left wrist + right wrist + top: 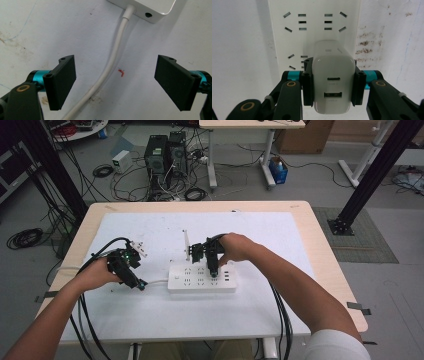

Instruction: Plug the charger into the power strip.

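A white power strip [202,278] is laid on the white mat [280,250] near the table's middle. A white charger [333,82], its two ports visible, is clamped between the jaws of the right gripper [333,83] and held against the strip's sockets. The left gripper [116,81] is held with its jaws wide apart and empty, astride the strip's white cable [110,67], left of the strip.
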`<state>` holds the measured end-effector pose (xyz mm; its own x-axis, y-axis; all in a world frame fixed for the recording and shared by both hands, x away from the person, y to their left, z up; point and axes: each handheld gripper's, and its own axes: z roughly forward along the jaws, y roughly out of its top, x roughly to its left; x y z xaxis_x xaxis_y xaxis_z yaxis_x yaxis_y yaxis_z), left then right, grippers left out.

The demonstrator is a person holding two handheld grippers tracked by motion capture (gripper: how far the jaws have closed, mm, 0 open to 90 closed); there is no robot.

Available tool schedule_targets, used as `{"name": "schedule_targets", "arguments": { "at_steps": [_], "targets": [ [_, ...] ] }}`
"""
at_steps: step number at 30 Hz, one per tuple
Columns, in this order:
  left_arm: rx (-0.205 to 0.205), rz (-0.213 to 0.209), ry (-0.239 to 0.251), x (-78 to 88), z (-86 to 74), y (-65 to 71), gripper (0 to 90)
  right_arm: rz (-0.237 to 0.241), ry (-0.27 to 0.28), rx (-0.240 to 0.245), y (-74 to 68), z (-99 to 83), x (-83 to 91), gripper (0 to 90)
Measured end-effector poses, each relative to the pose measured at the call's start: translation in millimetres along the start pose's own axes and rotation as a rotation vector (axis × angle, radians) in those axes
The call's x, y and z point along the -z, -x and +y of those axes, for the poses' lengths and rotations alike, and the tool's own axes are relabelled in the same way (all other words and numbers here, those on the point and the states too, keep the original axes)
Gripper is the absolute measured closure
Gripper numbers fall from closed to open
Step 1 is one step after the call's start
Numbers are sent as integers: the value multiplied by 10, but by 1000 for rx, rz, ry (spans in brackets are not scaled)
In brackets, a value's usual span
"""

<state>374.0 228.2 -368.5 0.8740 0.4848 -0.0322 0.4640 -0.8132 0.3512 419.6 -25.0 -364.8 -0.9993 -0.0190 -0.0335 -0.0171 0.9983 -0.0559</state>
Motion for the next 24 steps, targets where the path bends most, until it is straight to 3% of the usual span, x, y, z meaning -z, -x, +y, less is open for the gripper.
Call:
{"name": "schedule_targets", "arguments": {
  "at_steps": [2,4,5,9,11,12,15,18,22,24],
  "targets": [
    [-11,1,-7,5,5,-9,177,-21,8,13,-25,-3,-9,629],
    [5,0,9,-8,9,8,177,-35,20,6,-52,-10,-15,629],
    [-12,0,-4,-2,13,-2,177,-40,19,4,-64,-17,-16,629],
    [-2,-4,4,-20,15,13,177,-36,62,-40,-69,-67,-21,628],
    [-19,-3,-14,-14,13,-1,177,-45,74,-21,-68,-77,-33,628],
    [-7,-3,-6,-19,11,5,176,-44,73,-13,-67,-76,-34,628],
    [-12,-2,-5,-14,11,3,177,0,84,-21,9,-91,-42,626],
    [-4,2,3,-5,4,11,177,57,94,-65,76,-117,-53,626],
    [2,5,0,3,-22,-6,177,42,102,-50,56,-112,-70,627],
    [-19,6,-18,14,-23,-23,177,26,103,-41,36,-110,-74,627]
  ]
}}
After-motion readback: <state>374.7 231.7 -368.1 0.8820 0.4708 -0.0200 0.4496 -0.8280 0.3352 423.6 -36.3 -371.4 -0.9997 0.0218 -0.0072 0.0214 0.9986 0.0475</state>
